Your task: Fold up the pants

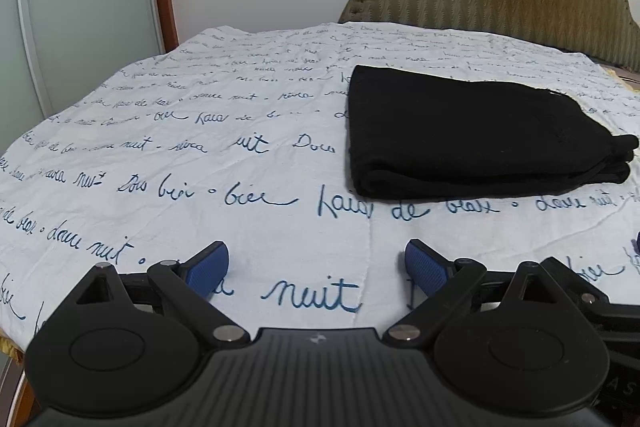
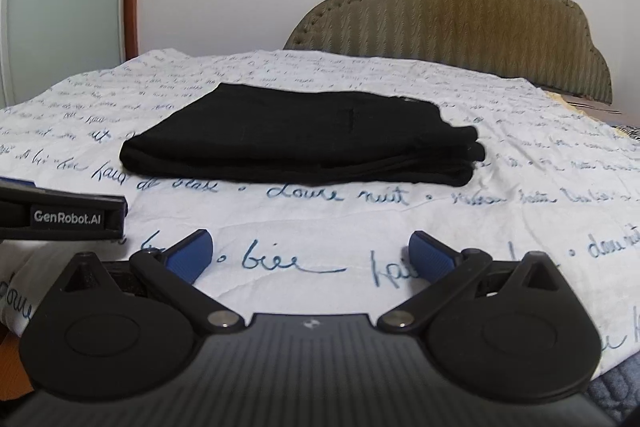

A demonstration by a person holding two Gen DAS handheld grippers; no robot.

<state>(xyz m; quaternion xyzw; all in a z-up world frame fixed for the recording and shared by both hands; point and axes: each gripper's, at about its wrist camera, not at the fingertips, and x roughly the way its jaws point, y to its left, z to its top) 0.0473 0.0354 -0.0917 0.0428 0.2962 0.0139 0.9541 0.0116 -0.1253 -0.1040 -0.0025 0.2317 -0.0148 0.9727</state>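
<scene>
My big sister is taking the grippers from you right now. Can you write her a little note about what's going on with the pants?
Left gripper: open, holding nothing, low over the sheet.
Right gripper: open, holding nothing, also near the front of the bed.
Pants: black, already folded into a neat stack of layers, lying on the white sheet with blue writing, ahead of both grippers and touched by neither.
Done: the folding looks finished.
Left: probably nothing, maybe smooth the right-hand corner where the layers stick out a bit.
</scene>
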